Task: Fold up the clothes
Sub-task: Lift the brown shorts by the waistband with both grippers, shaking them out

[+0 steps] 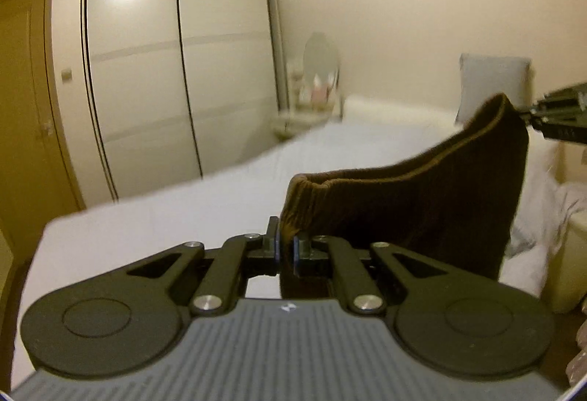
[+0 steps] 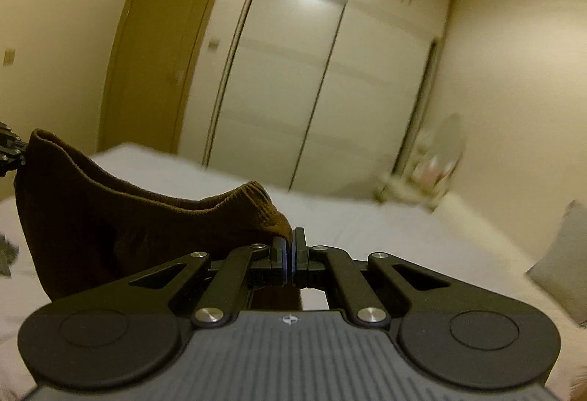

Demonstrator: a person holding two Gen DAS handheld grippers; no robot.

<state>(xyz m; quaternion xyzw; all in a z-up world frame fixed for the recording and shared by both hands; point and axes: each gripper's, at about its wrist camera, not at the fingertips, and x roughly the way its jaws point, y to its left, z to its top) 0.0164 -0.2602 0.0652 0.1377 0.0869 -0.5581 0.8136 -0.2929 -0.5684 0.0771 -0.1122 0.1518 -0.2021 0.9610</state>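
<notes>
A dark brown knitted garment (image 1: 422, 203) is held stretched in the air above the white bed (image 1: 176, 217), one ribbed corner clamped between the closed fingers of the left gripper (image 1: 287, 247). Its opposite corner is pinched in the right gripper (image 2: 290, 254), whose blue pads are pressed together on the fabric. Behind the bed, a white sliding-door wardrobe (image 1: 176, 78) and a grey pillow (image 1: 493, 81) are seen, blurred.

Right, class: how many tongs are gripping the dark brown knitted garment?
2. The left tongs pinch one ribbed corner of the dark brown knitted garment; the right tongs pinch the opposite corner, holding it stretched above the white bed.
</notes>
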